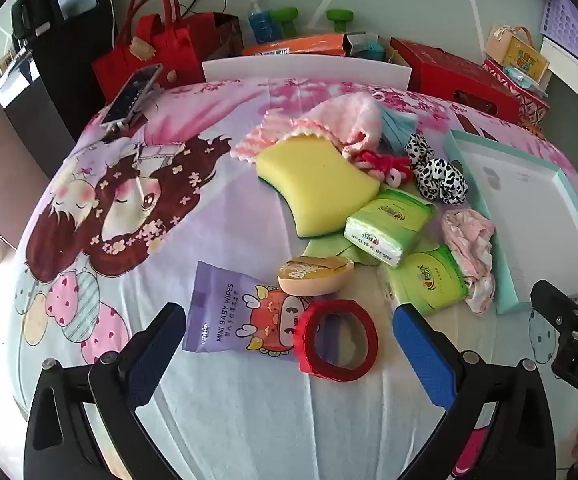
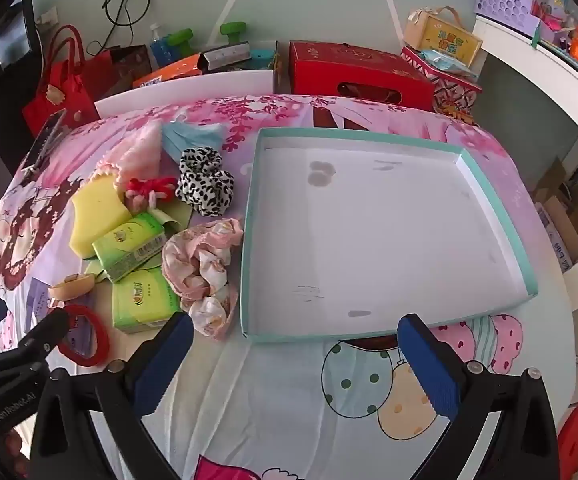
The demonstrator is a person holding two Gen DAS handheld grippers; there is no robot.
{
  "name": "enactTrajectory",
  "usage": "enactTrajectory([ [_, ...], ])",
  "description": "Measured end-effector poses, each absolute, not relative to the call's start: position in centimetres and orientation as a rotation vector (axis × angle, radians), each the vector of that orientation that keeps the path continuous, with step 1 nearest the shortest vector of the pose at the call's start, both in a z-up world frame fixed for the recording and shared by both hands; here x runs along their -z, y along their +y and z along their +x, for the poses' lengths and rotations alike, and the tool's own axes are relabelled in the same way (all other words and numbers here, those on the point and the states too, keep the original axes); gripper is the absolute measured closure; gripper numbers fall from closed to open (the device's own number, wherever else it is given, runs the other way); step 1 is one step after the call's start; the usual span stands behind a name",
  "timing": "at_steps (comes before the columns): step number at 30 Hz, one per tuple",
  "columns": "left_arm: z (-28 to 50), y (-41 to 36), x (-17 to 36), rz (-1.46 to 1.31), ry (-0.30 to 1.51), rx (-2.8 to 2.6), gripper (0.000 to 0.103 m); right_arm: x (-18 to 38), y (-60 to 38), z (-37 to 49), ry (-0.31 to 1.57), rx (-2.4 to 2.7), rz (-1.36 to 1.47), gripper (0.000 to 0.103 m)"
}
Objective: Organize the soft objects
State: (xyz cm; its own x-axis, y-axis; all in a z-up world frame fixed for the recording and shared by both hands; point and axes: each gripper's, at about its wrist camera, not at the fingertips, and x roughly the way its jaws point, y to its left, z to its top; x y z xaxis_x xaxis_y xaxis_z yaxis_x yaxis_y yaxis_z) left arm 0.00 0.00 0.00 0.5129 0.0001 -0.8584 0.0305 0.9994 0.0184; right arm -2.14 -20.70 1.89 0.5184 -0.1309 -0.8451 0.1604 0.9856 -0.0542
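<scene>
Soft items lie in a pile on the cartoon sheet: a yellow sponge [image 1: 315,180], two green tissue packs [image 1: 387,226] [image 1: 429,282], a pink scrunchie [image 1: 471,254], a black-and-white scrunchie [image 1: 435,174], a pink knit cloth [image 1: 329,124], red yarn [image 1: 385,164], a peach puff [image 1: 315,275], a red band [image 1: 339,340] and a purple wipes pack [image 1: 233,312]. A teal-rimmed white tray [image 2: 489,188] sits empty to the right. My left gripper [image 1: 289,336] is open just before the red band. My right gripper [image 2: 295,344] is open at the tray's near edge.
Red bags [image 1: 149,52], a red box [image 2: 353,70], an orange box [image 1: 301,45], a blue bottle and green dumbbells stand behind the table. A phone on a clip [image 1: 133,96] sits at the far left. A white shelf [image 2: 549,68] runs along the right.
</scene>
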Motion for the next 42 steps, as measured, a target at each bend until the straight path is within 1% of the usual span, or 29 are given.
enactTrajectory([
  [5,-0.6,-0.4,-0.3,0.025,0.998,0.004,0.0,-1.8,-20.4,-2.1,1.013,0.173,0.028,0.0],
  [11,0.0,0.1,0.1,-0.037,1.025,0.021,0.0,-1.9,-20.7,-2.2,1.006,0.176,0.027,0.0],
  [18,0.3,0.5,-0.5,-0.056,1.001,0.041,0.0,-1.9,-20.7,-2.2,1.003,0.183,0.02,0.0],
  [21,0.3,0.6,-0.3,-0.05,1.013,0.033,0.0,-1.9,-20.8,-2.2,1.003,0.186,0.024,0.0],
  [27,0.1,0.5,-0.5,-0.027,0.972,0.02,0.0,-1.9,-20.7,-2.2,1.001,0.184,0.023,0.0],
  [42,0.2,0.8,-0.4,-0.045,0.994,0.017,0.0,-2.0,-20.7,-2.3,1.0,0.183,0.021,0.0],
])
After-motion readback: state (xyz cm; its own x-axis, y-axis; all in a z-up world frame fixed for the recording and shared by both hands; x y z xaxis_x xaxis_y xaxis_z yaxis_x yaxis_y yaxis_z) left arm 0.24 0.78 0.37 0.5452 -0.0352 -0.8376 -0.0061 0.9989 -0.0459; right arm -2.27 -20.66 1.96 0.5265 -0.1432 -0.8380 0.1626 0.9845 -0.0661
